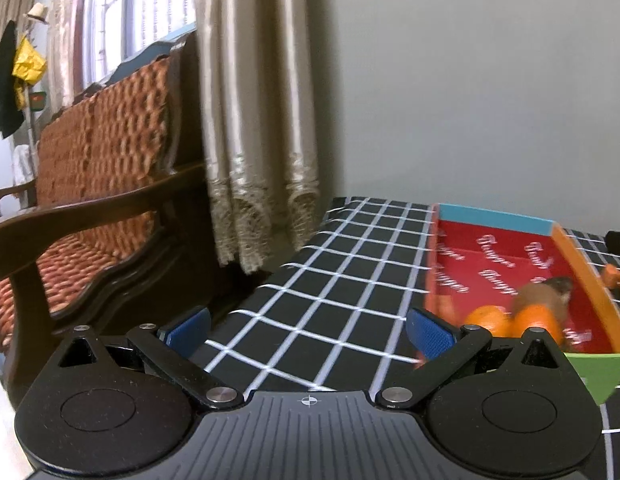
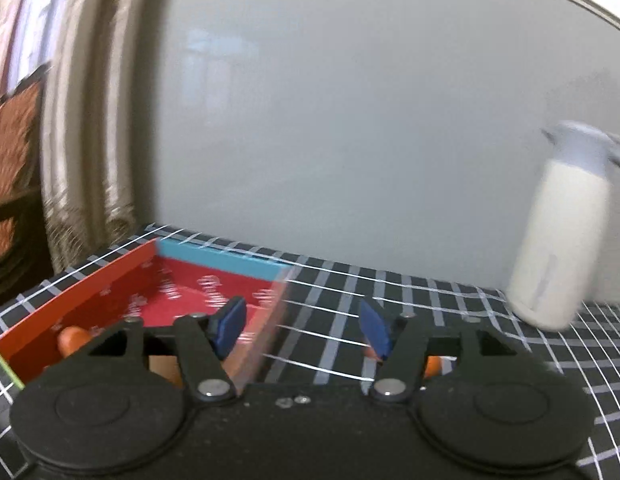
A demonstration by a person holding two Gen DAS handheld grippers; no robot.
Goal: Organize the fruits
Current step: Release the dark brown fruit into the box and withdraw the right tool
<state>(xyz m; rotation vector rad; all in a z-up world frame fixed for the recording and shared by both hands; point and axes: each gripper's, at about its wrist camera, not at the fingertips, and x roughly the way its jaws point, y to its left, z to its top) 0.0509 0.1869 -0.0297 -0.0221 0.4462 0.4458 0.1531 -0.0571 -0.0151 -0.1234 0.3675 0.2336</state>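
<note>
Fruit sits mostly in the red box, ahead and to the right of the left claw — two oranges and a blurred brown piece gathered against its near wall, likely so they cannot roll. More orange fruit lies on the checked cloth beyond the box's far side. Both claws stand apart, holding nothing. The right claw hovers low beside the box — a bit of orange shows just under its right finger, probably next for collection.

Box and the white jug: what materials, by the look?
Box: likely printed cardboard, with thin flat walls, matte coloured panels and white lettering inside. Jug: looks like smooth plastic or coated metal, with a cream body and a grey lid and handle; blur leaves it open.
</note>
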